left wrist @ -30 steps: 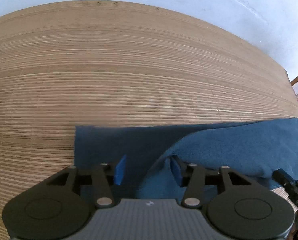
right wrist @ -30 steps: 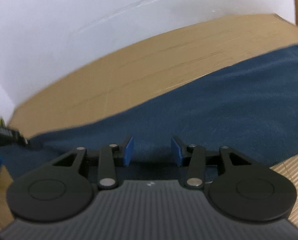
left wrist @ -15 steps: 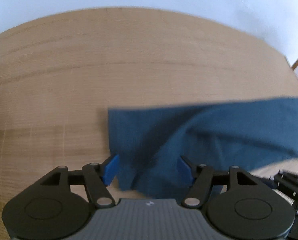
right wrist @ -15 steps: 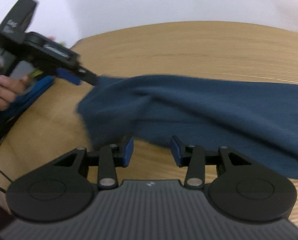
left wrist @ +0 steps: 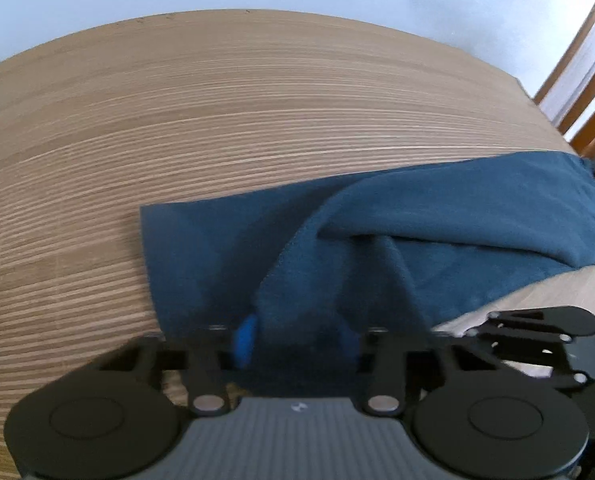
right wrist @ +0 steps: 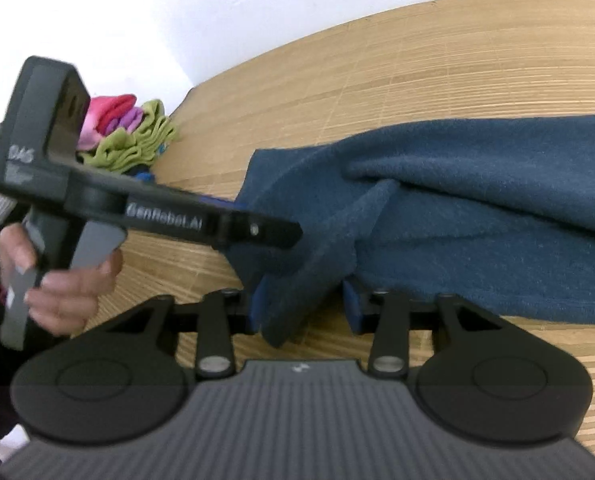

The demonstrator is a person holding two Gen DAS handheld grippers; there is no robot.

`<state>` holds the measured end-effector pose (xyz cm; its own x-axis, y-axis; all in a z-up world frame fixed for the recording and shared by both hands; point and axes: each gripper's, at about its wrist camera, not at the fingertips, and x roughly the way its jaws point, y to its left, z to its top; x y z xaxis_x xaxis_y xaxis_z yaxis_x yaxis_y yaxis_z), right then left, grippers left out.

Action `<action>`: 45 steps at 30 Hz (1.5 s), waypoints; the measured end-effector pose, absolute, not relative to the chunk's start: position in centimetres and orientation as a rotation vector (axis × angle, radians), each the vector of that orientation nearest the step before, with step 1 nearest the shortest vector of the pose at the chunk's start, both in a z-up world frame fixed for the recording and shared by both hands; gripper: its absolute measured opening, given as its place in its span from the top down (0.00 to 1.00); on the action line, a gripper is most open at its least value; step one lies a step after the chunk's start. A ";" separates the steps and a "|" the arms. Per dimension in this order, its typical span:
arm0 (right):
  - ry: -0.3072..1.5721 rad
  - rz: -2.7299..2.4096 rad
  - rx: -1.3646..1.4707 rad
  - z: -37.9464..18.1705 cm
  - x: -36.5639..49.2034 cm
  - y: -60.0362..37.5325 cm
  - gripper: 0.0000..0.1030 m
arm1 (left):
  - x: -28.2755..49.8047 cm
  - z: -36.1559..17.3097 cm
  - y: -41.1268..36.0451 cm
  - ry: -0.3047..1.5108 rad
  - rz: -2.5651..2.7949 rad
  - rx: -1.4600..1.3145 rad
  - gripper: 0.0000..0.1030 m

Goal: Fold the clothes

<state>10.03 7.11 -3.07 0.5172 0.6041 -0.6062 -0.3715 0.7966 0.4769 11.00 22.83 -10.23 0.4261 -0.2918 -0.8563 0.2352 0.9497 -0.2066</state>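
A dark blue garment (left wrist: pixel 437 216) lies folded lengthwise on the wooden table (left wrist: pixel 217 100). A bunched corner of it rises between the fingers of my left gripper (left wrist: pixel 295 338), whose jaws stand apart around the cloth. In the right wrist view the garment (right wrist: pixel 477 200) stretches to the right, and a flap of it hangs between the open fingers of my right gripper (right wrist: pixel 303 308). The left gripper (right wrist: pixel 289 234) reaches in from the left, its tip against the cloth's left end.
A pile of coloured clothes (right wrist: pixel 125 136), pink, purple and green, lies beyond the table's left end. A wooden chair frame (left wrist: pixel 585 80) stands at the far right. A white wall runs behind the table. My right gripper's linkage (left wrist: pixel 537 328) shows at the lower right.
Both grippers have come close together at the garment's near left corner. The cloth has bunched up between the left fingers, and a flap now lies between the right fingers.
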 end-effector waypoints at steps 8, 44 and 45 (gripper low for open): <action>0.710 0.725 0.267 1.0 10.1 10.4 0.89 | 13.8 -4.6 26.5 0.970 -0.209 -0.052 0.79; 0.638 0.830 -0.638 -0.3 5.3 17.1 0.55 | 8.7 -11.1 27.4 1.073 -0.232 -0.104 0.48; 0.633 0.827 -0.655 -0.7 5.4 17.4 0.55 | 8.5 -10.9 27.2 1.068 -0.236 -0.099 0.48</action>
<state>5.41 17.42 -0.72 0.5227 0.4511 -0.7234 -0.8162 0.5100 -0.2717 8.54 27.16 -10.87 0.4596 -0.2390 -0.8554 0.1433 0.9704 -0.1942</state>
